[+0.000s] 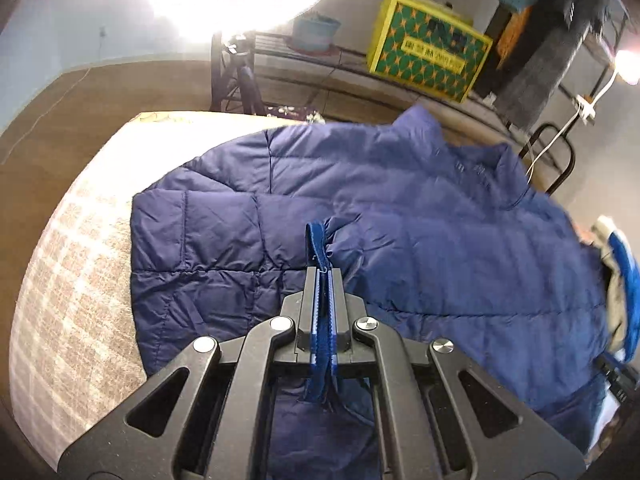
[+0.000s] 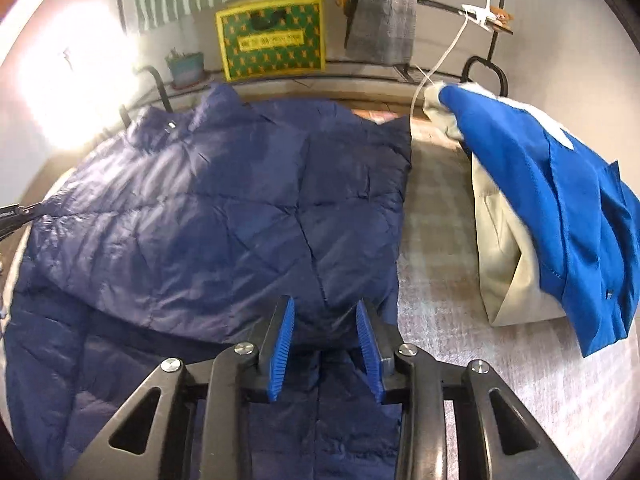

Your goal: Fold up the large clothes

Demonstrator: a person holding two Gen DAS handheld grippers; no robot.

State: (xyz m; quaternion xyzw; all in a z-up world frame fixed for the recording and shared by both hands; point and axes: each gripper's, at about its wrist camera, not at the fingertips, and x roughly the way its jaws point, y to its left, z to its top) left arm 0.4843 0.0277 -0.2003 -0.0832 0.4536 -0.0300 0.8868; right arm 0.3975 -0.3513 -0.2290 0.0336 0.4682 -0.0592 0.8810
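Note:
A navy quilted puffer jacket [image 1: 400, 208] lies spread on a pale checked bed [image 1: 80, 248]. My left gripper [image 1: 323, 272] is shut on the jacket's sleeve cuff [image 1: 318, 240], with the cuff's blue band pinched between the pads and raised over the jacket's body. In the right wrist view the jacket [image 2: 208, 216] has one side folded over its body. My right gripper [image 2: 325, 308] is open, just above the jacket's near edge, with fabric bulging between the jaws but not pinched.
A pile of a bright blue garment [image 2: 560, 208] over a beige one [image 2: 504, 264] sits on the bed to the right of the jacket. A yellow and green box [image 2: 272, 38], a potted plant [image 2: 186, 66] and hanging clothes [image 2: 384, 8] stand behind the bed.

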